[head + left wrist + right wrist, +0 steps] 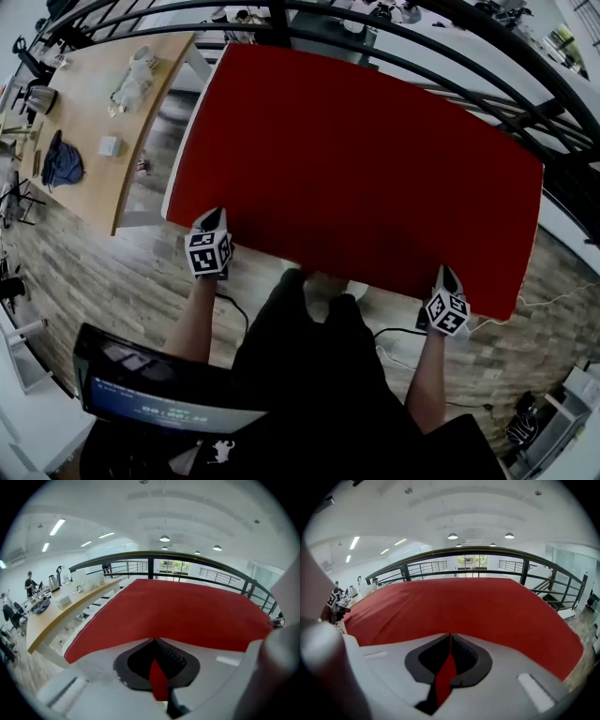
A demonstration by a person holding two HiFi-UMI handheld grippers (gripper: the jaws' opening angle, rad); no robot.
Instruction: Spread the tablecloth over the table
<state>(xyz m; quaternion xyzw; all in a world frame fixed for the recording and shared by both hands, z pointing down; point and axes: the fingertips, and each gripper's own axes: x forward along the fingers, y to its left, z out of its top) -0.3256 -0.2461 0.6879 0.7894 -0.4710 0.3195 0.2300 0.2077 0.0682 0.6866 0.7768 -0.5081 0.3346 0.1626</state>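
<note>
A red tablecloth point(356, 159) lies spread flat across the whole table. My left gripper point(208, 223) is at the cloth's near left corner, shut on a pinch of its edge; red fabric point(158, 679) shows between the jaws in the left gripper view. At the near right corner my right gripper point(446, 277) is also shut on the cloth's edge, with a red strip point(444, 677) caught between its jaws. From both gripper views the tablecloth point(187, 611) point(459, 606) stretches away smooth toward the railing.
A long wooden counter point(103, 122) with a kettle, a dark cloth and small items stands to the left, across a narrow gap of plank floor. A black railing point(469, 56) curves behind the table. Cables trail on the floor by my legs.
</note>
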